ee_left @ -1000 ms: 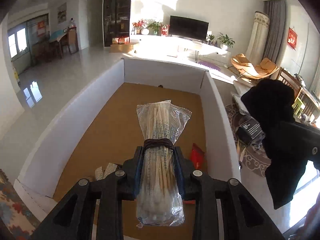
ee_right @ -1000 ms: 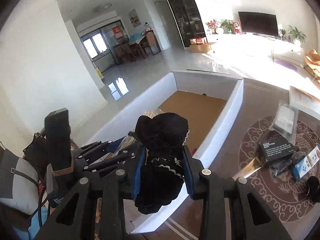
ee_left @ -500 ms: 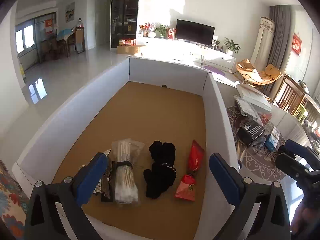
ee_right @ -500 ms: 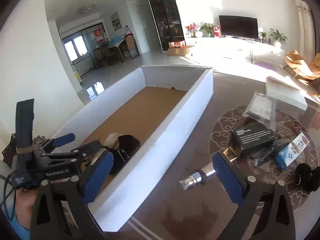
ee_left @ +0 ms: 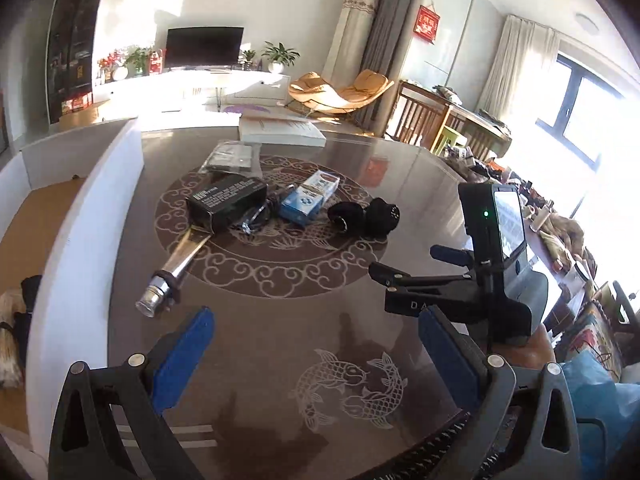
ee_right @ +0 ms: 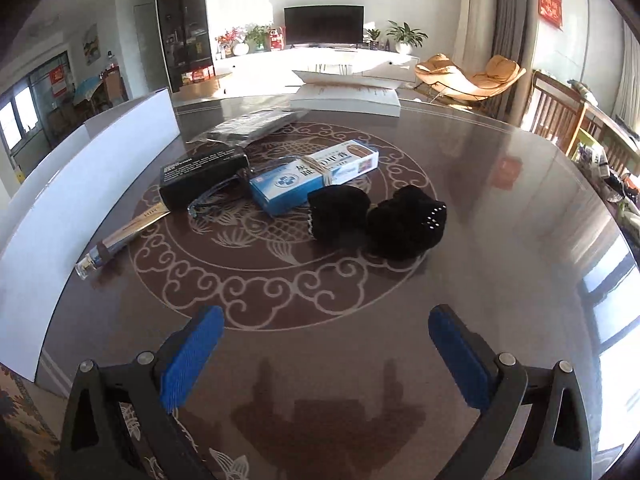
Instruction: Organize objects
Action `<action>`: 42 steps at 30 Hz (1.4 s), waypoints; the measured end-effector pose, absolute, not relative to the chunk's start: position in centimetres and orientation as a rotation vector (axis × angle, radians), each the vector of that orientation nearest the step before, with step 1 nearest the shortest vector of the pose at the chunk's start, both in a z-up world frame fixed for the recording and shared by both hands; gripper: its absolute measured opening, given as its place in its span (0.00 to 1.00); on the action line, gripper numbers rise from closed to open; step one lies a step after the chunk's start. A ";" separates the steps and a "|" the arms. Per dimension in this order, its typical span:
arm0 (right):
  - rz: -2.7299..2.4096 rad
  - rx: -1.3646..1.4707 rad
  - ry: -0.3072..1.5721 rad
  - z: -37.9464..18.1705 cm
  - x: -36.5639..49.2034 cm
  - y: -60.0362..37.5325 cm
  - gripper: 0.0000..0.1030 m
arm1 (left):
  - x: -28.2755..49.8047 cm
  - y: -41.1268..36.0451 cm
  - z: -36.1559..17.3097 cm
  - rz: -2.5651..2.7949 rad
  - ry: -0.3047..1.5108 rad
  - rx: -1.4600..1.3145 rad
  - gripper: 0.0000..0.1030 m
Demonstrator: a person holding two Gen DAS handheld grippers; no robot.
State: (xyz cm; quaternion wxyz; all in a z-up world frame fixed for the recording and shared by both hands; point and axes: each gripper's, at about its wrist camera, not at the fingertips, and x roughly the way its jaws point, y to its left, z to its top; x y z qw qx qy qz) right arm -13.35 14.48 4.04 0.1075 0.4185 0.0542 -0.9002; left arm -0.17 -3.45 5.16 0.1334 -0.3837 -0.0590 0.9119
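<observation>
Both the left gripper (ee_left: 316,356) and right gripper (ee_right: 322,354) gape, holding nothing. Ahead on the patterned table (ee_right: 500,208) lie two rolled black socks (ee_right: 376,216), fuzzy, bead-trimmed.

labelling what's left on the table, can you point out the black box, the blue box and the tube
black box (ee_right: 202,176), right wrist view, top face
blue box (ee_right: 316,176), right wrist view, top face
tube (ee_left: 180,262), left wrist view, silver body

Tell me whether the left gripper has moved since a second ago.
Yes. The left gripper swung right, out of the white box, and now hangs open over the table.
</observation>
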 end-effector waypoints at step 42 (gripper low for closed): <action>-2.651 1.377 0.143 0.6 -14.9 17.0 1.00 | -12.0 -2.4 -4.1 2.793 0.002 -1.439 1.00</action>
